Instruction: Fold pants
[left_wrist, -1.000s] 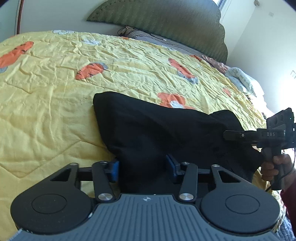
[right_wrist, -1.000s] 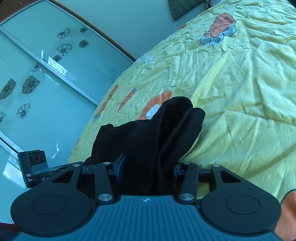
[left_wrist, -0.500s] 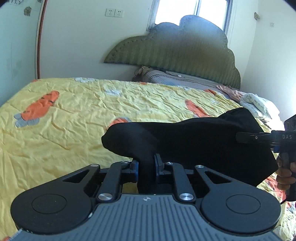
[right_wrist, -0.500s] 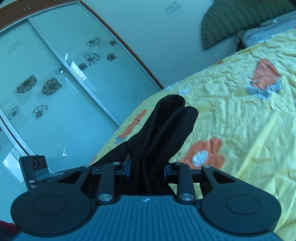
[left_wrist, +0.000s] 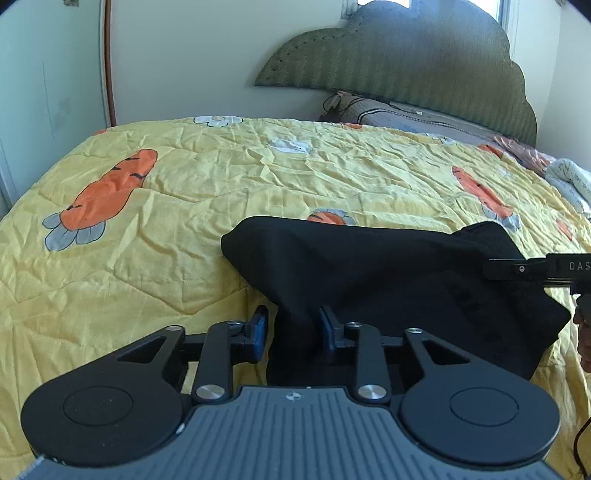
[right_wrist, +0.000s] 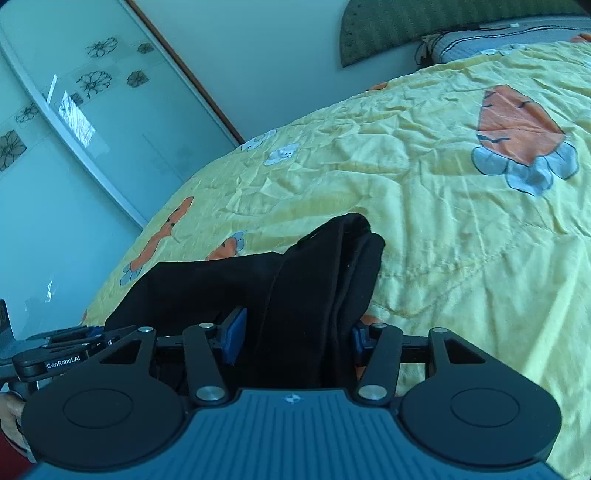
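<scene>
**Bedroom, yellow quilt: black pants slung between 2 opening tools**

Bedroom scene, with a bed (left_wrist: 184, 206) under a yellow quilt printed with orange carrots carrying the work.

Nearest in the left wrist view, the left tool (left_wrist: 291, 328) has a bunched end of the black pants (left_wrist: 369, 269) between its blue pads. A gap shows at the left pad, and the jaws are opening, so the cloth looks loose rather than pinched. In the right wrist view the right tool (right_wrist: 295, 338) straddles a thick stacked fold of the pants (right_wrist: 314, 288); its jaws are also opening, the left pad standing clear of the cloth.

The relation that matters: the pants run long-axis from one tool to the other, side to side across the near edge of the bed, with 1 end at each tool. Neither hand is nearer the middle. My reading is that both ends are being let go onto the quilt.

Farther off lie bare quilt, a green headboard (left_wrist: 406, 55) and pillows at the wall.

Hard to make out: black folds swallow all seams, so waistband and leg ends cannot be told apart. Each tool's base hides the cloth beneath it, and the right tool is cut off at the left view's edge.
</scene>
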